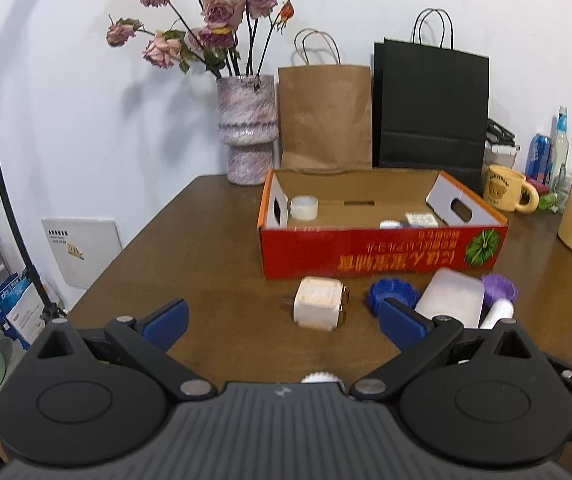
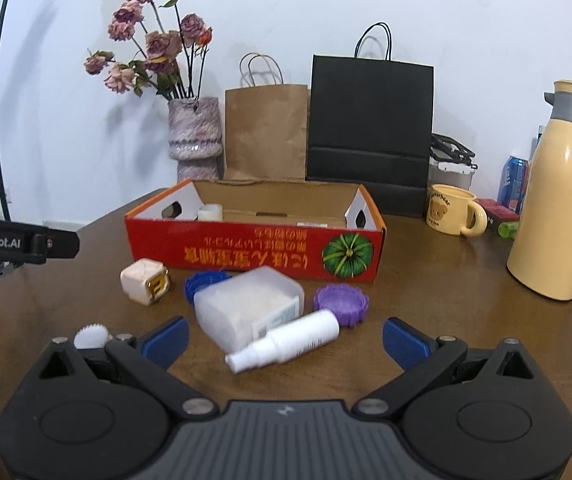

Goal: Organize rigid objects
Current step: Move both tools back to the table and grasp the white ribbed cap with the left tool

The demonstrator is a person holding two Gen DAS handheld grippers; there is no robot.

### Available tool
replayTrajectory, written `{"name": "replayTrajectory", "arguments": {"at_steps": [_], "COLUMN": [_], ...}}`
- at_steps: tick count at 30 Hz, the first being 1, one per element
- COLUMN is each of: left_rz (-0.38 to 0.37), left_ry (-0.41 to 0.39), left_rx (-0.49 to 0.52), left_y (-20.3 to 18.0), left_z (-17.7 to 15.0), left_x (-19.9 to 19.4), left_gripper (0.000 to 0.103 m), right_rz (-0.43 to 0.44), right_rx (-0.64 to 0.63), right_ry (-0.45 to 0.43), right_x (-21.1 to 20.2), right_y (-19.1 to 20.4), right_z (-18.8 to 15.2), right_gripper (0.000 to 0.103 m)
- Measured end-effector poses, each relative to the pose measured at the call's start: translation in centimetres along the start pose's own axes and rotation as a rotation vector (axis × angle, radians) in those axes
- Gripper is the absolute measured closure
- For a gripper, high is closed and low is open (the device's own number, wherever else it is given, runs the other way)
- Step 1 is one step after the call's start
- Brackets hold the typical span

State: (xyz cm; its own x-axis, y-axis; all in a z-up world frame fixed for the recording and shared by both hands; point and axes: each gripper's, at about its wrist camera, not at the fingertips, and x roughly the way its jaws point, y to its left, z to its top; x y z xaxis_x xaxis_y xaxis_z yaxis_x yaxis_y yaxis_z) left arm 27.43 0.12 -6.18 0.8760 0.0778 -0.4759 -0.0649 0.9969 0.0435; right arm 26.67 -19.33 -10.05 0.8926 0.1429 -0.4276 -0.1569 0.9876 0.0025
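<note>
Rigid objects lie scattered on the brown wooden table (image 2: pixel 446 280), in front of both tools. The right hand-held gripper (image 2: pixel 285 340) fills the bottom of its frame, its blue-padded fingers spread wide and holding nothing; between them, at lower centre, a white plastic spray bottle (image 2: pixel 286 344) lies on its side. Touching it behind is a frosted translucent plastic box (image 2: pixel 246 304), with a purple ridged round lid (image 2: pixel 341 304) just to its right and a blue ridged round lid (image 2: pixel 202 282) partly hidden at its left. The left hand-held gripper (image 1: pixel 284 322) is likewise spread and empty; a white cube-shaped plug adapter (image 1: pixel 319 307) rests on the table between its fingers. Beyond these, mid-frame, stands a red open cardboard box (image 2: pixel 254 252), holding a roll of clear tape (image 1: pixel 304 207) in its left corner. A yellow bear mug (image 2: pixel 452 214) sits at right.
</note>
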Motion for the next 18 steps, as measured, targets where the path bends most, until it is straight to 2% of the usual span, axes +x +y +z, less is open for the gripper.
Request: {"name": "replayTrajectory", "arguments": {"at_steps": [9,18], "left_rz": [0.004,0.000], "left_ry": [0.079,0.139], "left_rx": [0.026,0.021], "left_y": [-0.3,-1.0], "left_z": [-3.1,-3.8], "left_x": [1.3,3.8], "left_gripper": [0.000,0.000], "right_rz": [0.007,-0.035], "right_rx": [0.007,-0.007], "right_ry": [0.033,0.031], "right_x": [0.2,1.3], "right_y": [0.0,-0.4], "right_z": [-1.6,-1.2], "right_gripper": [0.000,0.000]}}
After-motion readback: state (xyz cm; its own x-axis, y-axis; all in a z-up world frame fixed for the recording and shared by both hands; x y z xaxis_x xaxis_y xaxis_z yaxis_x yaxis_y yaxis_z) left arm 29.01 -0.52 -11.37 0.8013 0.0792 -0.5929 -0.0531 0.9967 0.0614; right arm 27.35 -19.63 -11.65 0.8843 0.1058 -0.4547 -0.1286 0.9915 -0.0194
